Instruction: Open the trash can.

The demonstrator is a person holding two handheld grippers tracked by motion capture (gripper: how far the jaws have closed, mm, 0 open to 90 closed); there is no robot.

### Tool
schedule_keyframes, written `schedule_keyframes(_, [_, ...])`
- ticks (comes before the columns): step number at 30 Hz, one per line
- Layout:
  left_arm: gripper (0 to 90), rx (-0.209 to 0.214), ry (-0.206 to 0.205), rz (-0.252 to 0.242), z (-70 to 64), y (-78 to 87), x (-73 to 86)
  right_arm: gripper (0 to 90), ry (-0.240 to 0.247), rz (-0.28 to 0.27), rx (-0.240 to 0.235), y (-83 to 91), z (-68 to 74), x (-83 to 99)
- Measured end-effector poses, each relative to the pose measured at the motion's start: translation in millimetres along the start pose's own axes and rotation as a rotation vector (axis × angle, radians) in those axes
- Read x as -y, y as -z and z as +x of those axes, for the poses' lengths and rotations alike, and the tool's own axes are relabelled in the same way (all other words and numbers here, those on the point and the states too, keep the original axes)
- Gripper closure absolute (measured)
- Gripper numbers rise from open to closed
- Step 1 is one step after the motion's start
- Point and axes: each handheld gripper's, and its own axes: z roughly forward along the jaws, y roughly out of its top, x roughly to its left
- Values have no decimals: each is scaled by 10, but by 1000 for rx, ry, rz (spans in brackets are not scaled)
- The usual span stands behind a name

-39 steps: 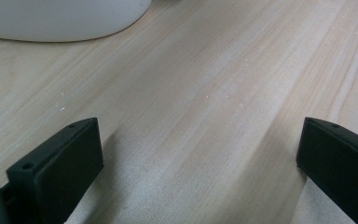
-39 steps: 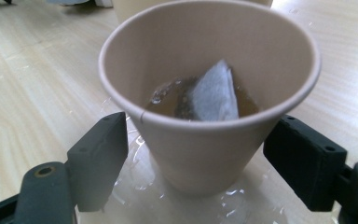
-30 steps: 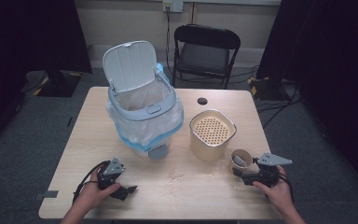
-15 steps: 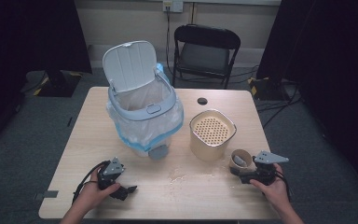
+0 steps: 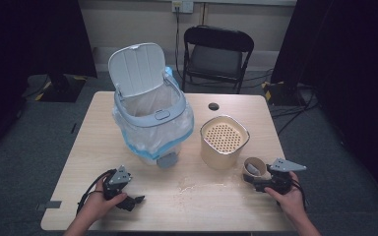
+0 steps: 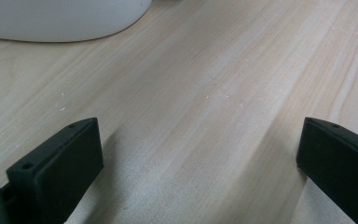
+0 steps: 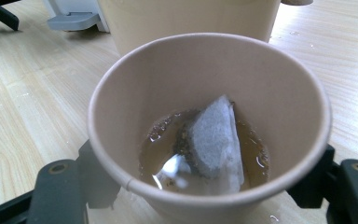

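Right hand-held gripper [image 5: 256, 181] sits at paper cup [image 5: 254, 166] beside beige container [image 5: 223, 142].

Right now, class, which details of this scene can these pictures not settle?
- Paper cup, right gripper view: its wall hides where the right gripper meets it.
- Bin, high view: liner and rim hide its contents.
- Strainer pot, high view: perforated top hides its inside.
- Left gripper, left gripper view: jaw bases cut off by the bottom edge.

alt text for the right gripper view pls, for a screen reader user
A tan paper cup sits between the right tool's two black jaws, holding a wet grey tea bag in a shallow pool of brown tea. Behind the cup, on the light wooden table, rises the wall of a beige plastic container.
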Motion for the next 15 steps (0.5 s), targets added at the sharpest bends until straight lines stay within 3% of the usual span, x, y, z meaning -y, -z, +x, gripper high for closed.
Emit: schedule_keyframes(15, [0, 0, 2, 0, 0, -2, -1, 277, 23, 8, 26, 83, -9, -19])
